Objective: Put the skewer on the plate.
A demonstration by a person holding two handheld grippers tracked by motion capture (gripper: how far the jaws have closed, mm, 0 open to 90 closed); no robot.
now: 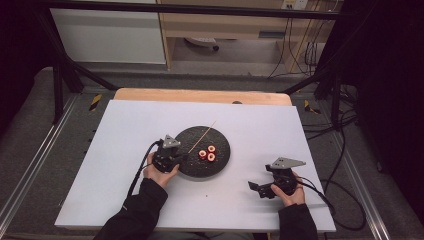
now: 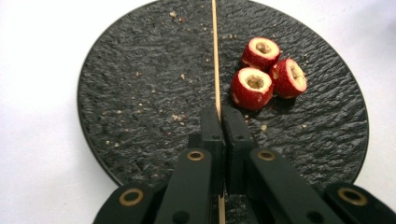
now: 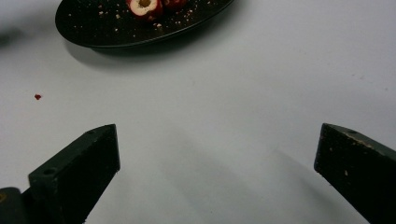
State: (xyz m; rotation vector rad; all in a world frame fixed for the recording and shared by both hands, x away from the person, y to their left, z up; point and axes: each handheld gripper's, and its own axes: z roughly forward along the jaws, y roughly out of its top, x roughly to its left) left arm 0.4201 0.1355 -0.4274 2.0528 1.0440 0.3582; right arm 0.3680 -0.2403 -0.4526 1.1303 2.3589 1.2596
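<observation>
High view: the left hand-held gripper (image 1: 176, 159) sits at the left edge of the plate (image 1: 192, 137), which lies near the middle of the white desk (image 1: 125, 130). A thin skewer (image 1: 204, 132) runs from this gripper diagonally across the plate, its far tip reaching past the plate's rear rim. Three fruits (image 1: 207, 152) lie clustered on the plate's right half, just beside the skewer but apart from it. The right hand-held gripper (image 1: 257, 187) is held low over the desk, well apart from the plate, near the front right.

Left gripper view: the jaws of the left hand-held gripper (image 2: 220, 116) are together and clamped on the skewer (image 2: 215, 60), which passes between them and continues straight up across the plate (image 2: 140, 93). This view resolves detail that the high view leaves too small to tell: each fruit (image 2: 252, 86) is red with a pale cut top and a hollowed core, two of them touch, and crumbs are scattered over the plate's rough black surface.

Right gripper view: the jaws of the right hand-held gripper (image 3: 217, 163) stand wide apart with only bare desk (image 3: 261, 84) between them. The plate (image 3: 93, 28) appears at the top edge with part of a fruit (image 3: 144, 7). A small red fragment (image 3: 38, 96) lies on the desk, apart from the plate.
</observation>
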